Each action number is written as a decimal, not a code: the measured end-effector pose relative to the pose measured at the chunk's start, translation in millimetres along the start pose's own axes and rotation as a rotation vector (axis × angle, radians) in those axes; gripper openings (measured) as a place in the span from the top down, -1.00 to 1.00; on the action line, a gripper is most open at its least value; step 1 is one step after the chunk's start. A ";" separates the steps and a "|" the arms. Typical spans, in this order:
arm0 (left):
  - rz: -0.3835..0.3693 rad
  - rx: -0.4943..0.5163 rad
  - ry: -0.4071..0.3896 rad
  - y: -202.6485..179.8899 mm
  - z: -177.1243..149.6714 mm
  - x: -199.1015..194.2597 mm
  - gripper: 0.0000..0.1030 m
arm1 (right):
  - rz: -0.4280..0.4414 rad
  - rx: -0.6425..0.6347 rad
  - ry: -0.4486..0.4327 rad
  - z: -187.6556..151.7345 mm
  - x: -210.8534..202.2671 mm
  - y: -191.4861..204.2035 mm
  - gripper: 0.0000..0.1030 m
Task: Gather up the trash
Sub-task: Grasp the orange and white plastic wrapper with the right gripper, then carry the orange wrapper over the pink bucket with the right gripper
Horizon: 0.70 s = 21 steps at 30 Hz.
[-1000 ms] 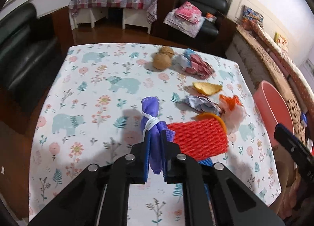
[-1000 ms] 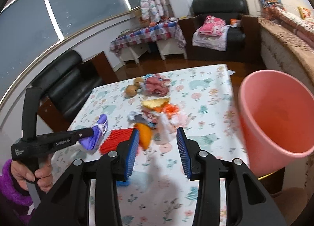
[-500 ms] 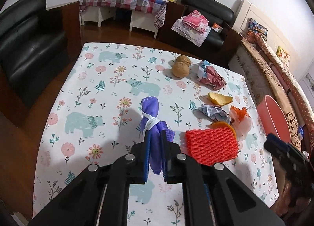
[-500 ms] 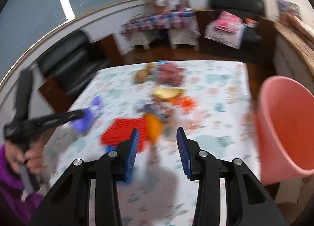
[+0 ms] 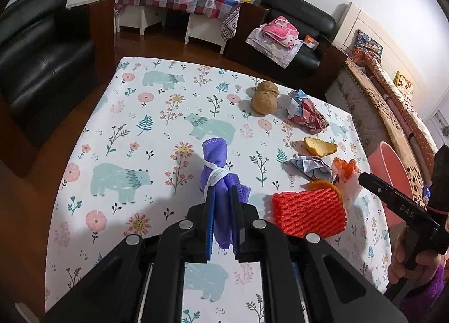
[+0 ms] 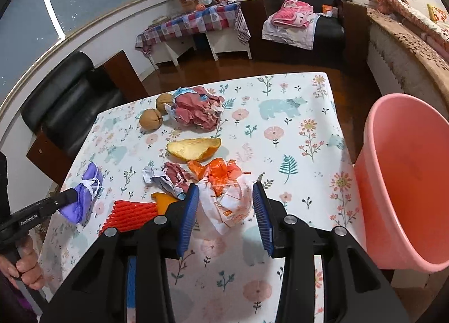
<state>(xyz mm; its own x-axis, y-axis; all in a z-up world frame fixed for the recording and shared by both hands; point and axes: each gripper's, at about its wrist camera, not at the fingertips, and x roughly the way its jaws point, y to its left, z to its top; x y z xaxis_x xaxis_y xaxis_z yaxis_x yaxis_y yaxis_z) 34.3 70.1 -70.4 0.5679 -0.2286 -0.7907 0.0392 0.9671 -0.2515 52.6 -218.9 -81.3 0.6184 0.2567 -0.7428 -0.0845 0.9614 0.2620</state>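
The left gripper points steeply down over the table, its jaws clamped on a purple mask held just above the cloth. The right gripper, also angled down, is open, straddling a white and orange plastic bag lying on the table beside the pink bin.

right gripper now over plastic bag
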 end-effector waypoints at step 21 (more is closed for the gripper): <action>-0.006 0.046 -0.051 -26.4 8.6 -18.3 0.82 | 0.049 0.034 -0.061 -9.4 -21.4 -6.1 0.37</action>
<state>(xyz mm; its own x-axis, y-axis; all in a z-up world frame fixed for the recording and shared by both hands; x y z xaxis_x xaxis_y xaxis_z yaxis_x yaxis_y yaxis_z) 30.0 49.7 -44.4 0.6084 -0.2299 -0.7596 0.0798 0.9700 -0.2297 32.5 -229.4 -72.8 0.6605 0.2958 -0.6901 -0.0901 0.9437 0.3183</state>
